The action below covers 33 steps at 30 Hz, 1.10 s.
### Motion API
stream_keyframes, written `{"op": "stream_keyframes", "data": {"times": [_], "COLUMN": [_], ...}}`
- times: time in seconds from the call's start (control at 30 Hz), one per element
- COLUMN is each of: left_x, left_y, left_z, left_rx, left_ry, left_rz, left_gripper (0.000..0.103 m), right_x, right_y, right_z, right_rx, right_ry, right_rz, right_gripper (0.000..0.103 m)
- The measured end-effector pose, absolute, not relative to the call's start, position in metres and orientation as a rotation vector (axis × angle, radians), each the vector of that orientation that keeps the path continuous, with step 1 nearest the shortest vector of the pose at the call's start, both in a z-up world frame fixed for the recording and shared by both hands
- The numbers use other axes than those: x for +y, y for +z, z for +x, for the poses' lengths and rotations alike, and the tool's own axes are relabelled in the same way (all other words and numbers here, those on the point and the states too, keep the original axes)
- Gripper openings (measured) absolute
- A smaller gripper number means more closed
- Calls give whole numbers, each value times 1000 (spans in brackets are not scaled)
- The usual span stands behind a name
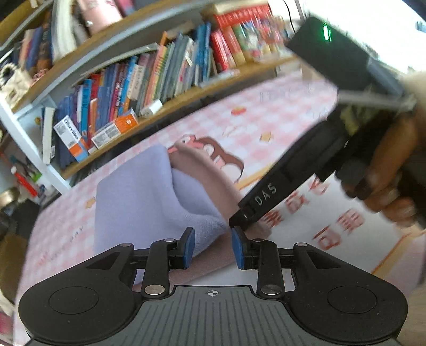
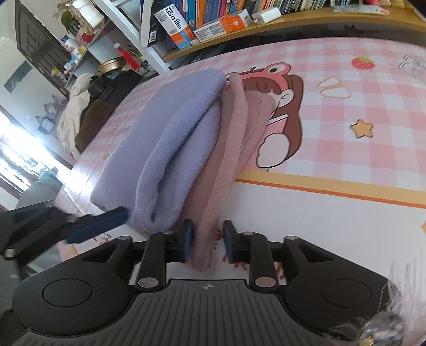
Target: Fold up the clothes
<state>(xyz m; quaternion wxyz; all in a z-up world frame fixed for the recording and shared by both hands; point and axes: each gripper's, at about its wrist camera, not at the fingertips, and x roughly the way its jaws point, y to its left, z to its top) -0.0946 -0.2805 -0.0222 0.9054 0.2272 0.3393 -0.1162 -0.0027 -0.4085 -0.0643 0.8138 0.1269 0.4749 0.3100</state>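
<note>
A folded lavender cloth (image 1: 138, 199) (image 2: 173, 133) lies on a dusty pink cloth (image 1: 197, 170) (image 2: 231, 149) on the pink checked cover (image 1: 266, 119) (image 2: 346, 133). My left gripper (image 1: 213, 247) is open, and the lavender cloth's near corner sits loosely between its blue pads. My right gripper (image 2: 207, 241) is open around the hanging edge of the pink cloth, which brushes its left pad. In the left wrist view the right gripper (image 1: 237, 221) comes in from the right, its tip at the cloth's edge. A blue finger (image 2: 98, 226) of the left gripper touches the lavender cloth's near left corner.
A bookshelf (image 1: 133, 87) (image 2: 213, 21) full of books and boxes runs behind the surface. A hand (image 1: 386, 173) holds the right gripper's handle. A heap of cream and dark items (image 2: 85, 111) sits beyond the far left edge. Open cover (image 2: 332, 213) stretches to the right.
</note>
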Motion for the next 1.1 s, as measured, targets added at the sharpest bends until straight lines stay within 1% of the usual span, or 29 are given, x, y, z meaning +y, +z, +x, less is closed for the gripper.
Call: {"op": "stream_keyframes", "data": {"times": [0.13, 0.2, 0.23, 0.27, 0.3, 0.4, 0.53, 0.6, 0.67, 0.7, 0.77, 0.83, 0.93, 0.97, 1.07, 1.1], "left_x": [-261, -246, -238, -230, -221, -193, -156, -140, -130, -128, -126, -127, -130, -131, -131, -130], "left_y": [3, 16, 22, 28, 33, 39, 27, 19, 12, 9, 3, -3, -13, -19, -37, -38], "left_z": [-112, -114, -114, -114, -112, -103, -88, -80, -71, -68, -61, -56, -45, -40, -33, -33], "left_rx": [654, 618, 596, 574, 554, 521, 560, 584, 599, 603, 614, 628, 662, 698, 776, 777], "left_ry": [-234, -211, -187, -162, -140, -53, 48, 62, 48, 33, -8, -62, -128, -145, -171, -178], "left_rz": [328, 248, 206, 164, 123, -4, -88, -110, -109, -104, -89, -68, -37, -35, -4, -10], "left_gripper": [31, 36, 41, 43, 43, 43, 41, 40, 33, 32, 29, 27, 26, 26, 26, 26], "right_x": [-417, -420, -421, -421, -421, -423, -424, -423, -414, -409, -400, -390, -377, -372, -361, -359], "right_y": [-58, -55, -52, -50, -47, -39, -29, -25, -24, -24, -23, -22, -21, -23, -34, -38], "right_z": [-6, -9, -10, -12, -13, -16, -20, -21, -17, -15, -11, -7, -1, 2, 14, 17], "right_rx": [995, 983, 975, 964, 954, 923, 887, 876, 879, 880, 883, 886, 890, 901, 968, 984], "right_ry": [638, 627, 620, 612, 604, 581, 556, 555, 562, 566, 574, 581, 593, 583, 507, 490], "right_rz": [273, 274, 271, 264, 258, 262, 274, 287, 296, 301, 310, 319, 333, 338, 356, 367], "right_gripper": [32, 33, 34, 36, 38, 41, 43, 46, 51, 53, 53, 53, 53, 53, 53, 53]}}
